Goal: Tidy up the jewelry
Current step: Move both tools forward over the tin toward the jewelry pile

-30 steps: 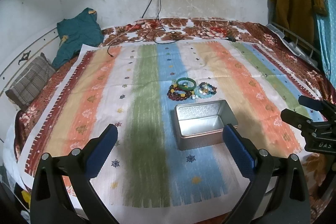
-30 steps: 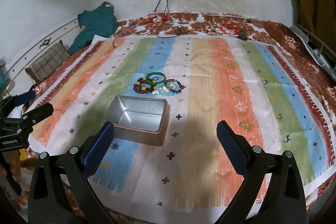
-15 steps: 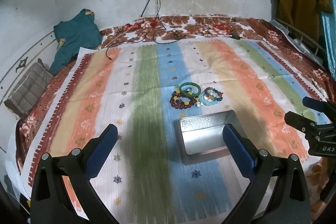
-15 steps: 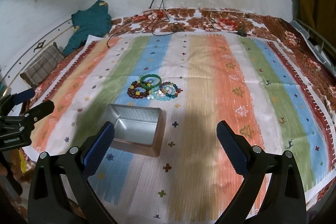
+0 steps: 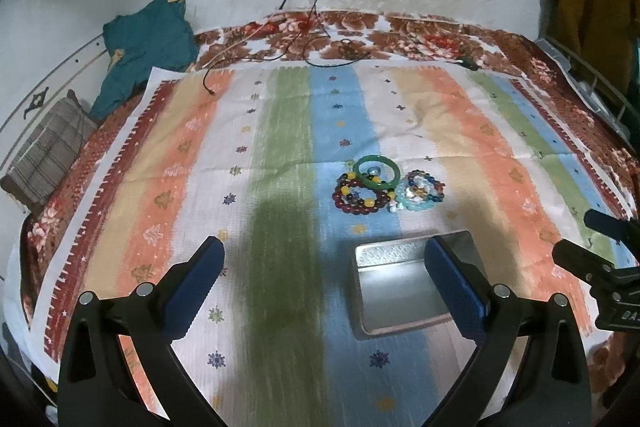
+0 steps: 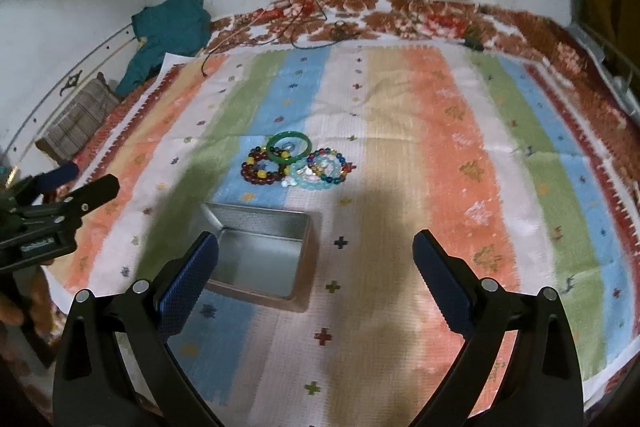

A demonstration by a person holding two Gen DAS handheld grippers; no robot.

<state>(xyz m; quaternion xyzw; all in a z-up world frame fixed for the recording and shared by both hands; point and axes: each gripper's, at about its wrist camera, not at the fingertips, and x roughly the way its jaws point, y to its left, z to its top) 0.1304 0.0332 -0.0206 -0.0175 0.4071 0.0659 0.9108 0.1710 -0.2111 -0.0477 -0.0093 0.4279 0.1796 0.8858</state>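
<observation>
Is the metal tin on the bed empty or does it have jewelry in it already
Empty. The metal tin shows only its bare shiny floor in both views; the green bangle and bead bracelets lie on the striped cloth beyond it.

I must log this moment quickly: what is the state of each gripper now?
Left gripper: open, holding nothing.
Right gripper: open, holding nothing.

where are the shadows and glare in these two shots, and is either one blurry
Left wrist view: dark shadow across the green stripe of the striped cloth, bright glare inside the metal tin, bracelets fairly sharp. Right wrist view: shadows flank the tin; the cloth's pattern looks smeared; both views bend straight lines near the edges.
</observation>
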